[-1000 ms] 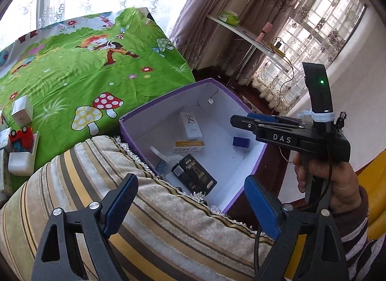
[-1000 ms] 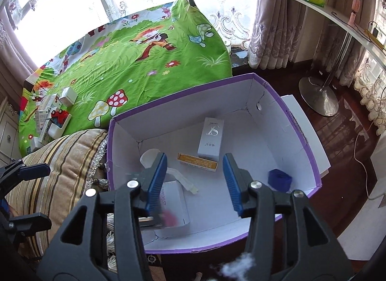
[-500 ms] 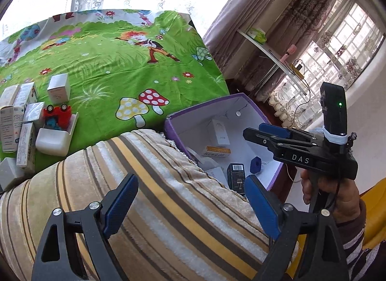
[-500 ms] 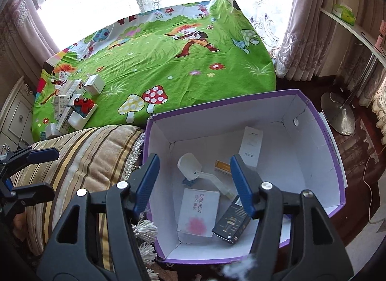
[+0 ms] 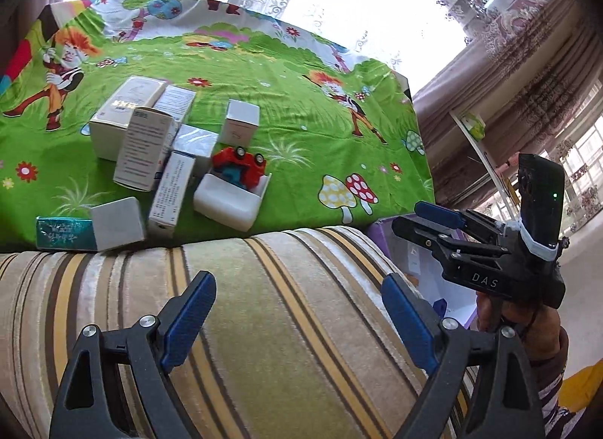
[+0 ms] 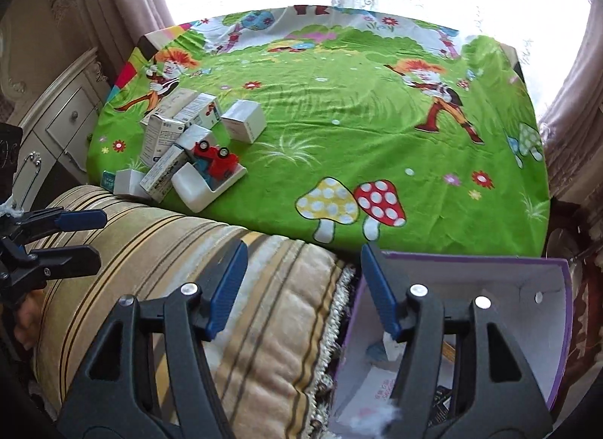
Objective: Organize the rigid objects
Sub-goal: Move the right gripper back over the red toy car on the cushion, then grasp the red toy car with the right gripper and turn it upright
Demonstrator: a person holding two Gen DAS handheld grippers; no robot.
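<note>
Several white cartons (image 5: 150,145) (image 6: 177,126) lie in a heap on the green cartoon bedsheet (image 5: 309,107). Beside them a red toy car (image 5: 239,165) (image 6: 215,158) rests upside down in a white tray (image 5: 226,205). My left gripper (image 5: 297,288) hangs open and empty over a striped cushion (image 5: 282,344). Over the gap between that cushion and the purple-rimmed box (image 6: 490,269), my right gripper (image 6: 304,250) is open with nothing between its fingers. The box holds a few small items, mostly hidden behind the right gripper. Each gripper shows in the other's view: the right (image 5: 426,218), the left (image 6: 75,235).
A white dresser (image 6: 64,114) stands left of the bed. Curtains and a bright window run behind it. A glass shelf (image 5: 475,129) is at the right wall. A hand (image 5: 520,326) holds the right gripper's handle.
Both views have swung left, away from the purple box and toward the heap of cartons on the bed. The right gripper's jaws stand wider than a second ago.
</note>
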